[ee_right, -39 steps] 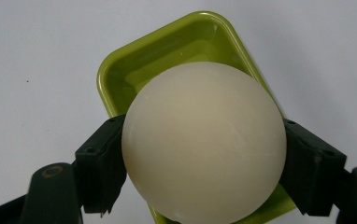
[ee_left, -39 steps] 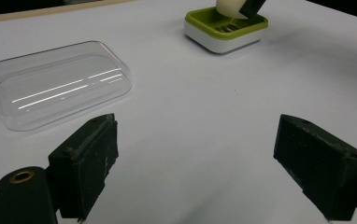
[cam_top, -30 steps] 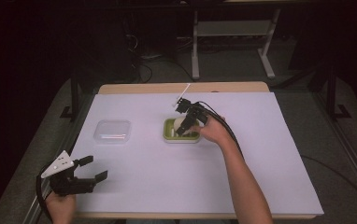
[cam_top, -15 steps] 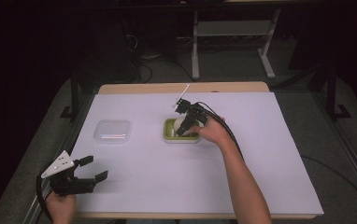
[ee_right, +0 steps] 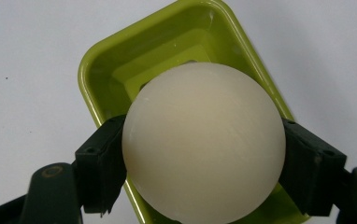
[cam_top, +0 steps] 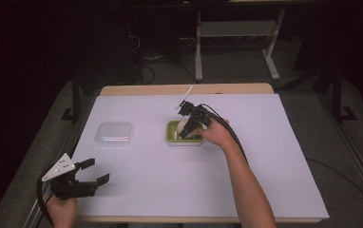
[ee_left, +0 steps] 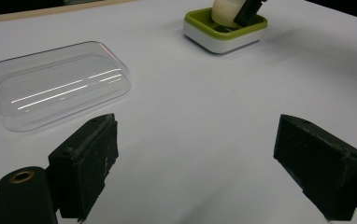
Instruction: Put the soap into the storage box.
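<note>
White-papered counter [cam_top: 265, 180], little has shifted over the last second: right hand-held gripper [ee_right: 204, 154] stays pinching the cream soap ball [ee_right: 203, 142] over the green soap dish [ee_right: 120, 60], left hand-held gripper [ee_left: 195, 163] idles spread near the clear lid [ee_left: 57, 88], so placing or lifting looks unfinished.

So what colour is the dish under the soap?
Lime green inside, with a white base; the dish shows best in the right gripper view, beneath the cream soap.

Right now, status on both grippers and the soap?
Right gripper shut on round cream soap bar over green soap dish. Left gripper open, idle. Clear plastic lid lies apart, nothing in the way.
</note>
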{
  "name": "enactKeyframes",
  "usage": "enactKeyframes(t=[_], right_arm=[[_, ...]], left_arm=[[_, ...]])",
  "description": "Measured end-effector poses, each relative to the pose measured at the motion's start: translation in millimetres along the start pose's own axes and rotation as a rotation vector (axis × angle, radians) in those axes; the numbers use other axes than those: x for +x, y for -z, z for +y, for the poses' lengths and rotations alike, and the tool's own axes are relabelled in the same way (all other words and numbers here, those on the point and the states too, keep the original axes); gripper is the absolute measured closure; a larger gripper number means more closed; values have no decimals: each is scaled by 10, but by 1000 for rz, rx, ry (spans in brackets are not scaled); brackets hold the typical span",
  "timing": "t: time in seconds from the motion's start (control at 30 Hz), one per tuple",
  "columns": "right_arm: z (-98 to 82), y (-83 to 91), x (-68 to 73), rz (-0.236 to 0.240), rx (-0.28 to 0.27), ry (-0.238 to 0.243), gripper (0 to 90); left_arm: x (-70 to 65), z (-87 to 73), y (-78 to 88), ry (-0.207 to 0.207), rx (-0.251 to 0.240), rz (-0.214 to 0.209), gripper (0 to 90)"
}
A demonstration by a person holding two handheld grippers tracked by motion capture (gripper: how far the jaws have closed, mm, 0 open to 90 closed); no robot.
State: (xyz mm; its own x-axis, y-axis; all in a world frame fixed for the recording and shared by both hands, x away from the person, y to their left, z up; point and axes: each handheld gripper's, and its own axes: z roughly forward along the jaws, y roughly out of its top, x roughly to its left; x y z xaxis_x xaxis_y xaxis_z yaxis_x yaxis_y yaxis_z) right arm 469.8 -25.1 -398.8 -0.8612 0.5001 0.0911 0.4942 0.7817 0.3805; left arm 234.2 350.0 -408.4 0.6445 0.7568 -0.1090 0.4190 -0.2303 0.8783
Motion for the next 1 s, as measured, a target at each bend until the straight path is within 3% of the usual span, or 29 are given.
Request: enactKeyframes(t=[1.0], right_arm=[[-2, -25, -18, 2, 9, 0, 236]], left_arm=[[-2, 2, -1, -4, 3, -1, 133]])
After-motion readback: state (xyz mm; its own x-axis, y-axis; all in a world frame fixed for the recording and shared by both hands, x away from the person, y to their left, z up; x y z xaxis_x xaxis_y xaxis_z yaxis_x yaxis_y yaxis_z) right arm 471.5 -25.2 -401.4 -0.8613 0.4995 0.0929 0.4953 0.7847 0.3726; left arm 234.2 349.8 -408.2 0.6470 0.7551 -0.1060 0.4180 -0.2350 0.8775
